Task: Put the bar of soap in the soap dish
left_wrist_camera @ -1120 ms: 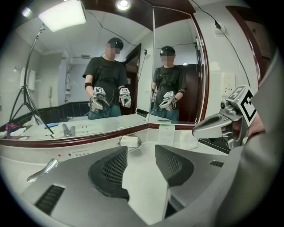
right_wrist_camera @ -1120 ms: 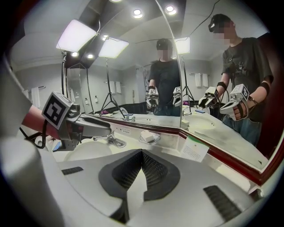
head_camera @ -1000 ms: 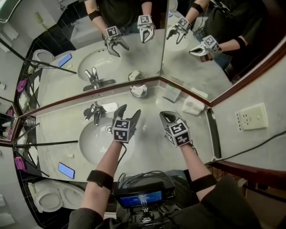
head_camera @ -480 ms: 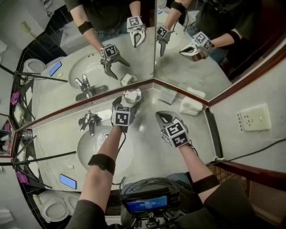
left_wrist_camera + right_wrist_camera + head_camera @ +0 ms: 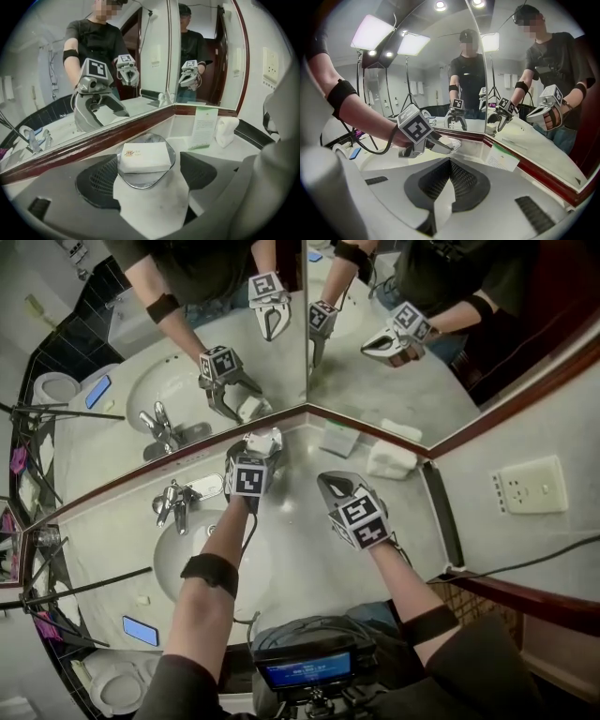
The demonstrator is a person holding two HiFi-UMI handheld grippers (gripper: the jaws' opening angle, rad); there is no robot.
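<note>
Lying left of the shallow, silvery, rounded-square soap dish (image 5: pixel 141 180), a chrome tap (image 5: pixel 173 501) and an oval white basin (image 5: pixel 183 559) are set into the pale stone counter (image 5: pixel 309 559). The person's left forearm (image 5: pixel 230 531), ringed by a black band, stretches almost straight out toward the dish, wrist dipped so that the left gripper (image 5: pixel 261 448) slopes down onto it. Its jaws have just been swinging wide and easing in a touch; they stand far apart, with a ribbed black pad (image 5: pixel 101 180) on either side of the dish, pressing on nothing. Between them the white, rectangular, wrapped bar of soap (image 5: pixel 144 157) lies flat in the dish, logo side up, clear of both pads. A red-brown mirror frame (image 5: pixel 84 144) runs just behind the dish, where two wall mirrors meet in a corner.

Right of the dish and nearer the person, the right forearm (image 5: pixel 389 568) comes in bent at the elbow, its right gripper (image 5: pixel 328 484) held over the counter with the nose angled down, jaws pressed together with nothing between them. Farther right of the dish a small white card with a green strip (image 5: pixel 202 127) stands upright against the wall, a rolled white towel (image 5: pixel 392 460) just beyond it, and a cream wall socket (image 5: pixel 530 486) well beyond that.
</note>
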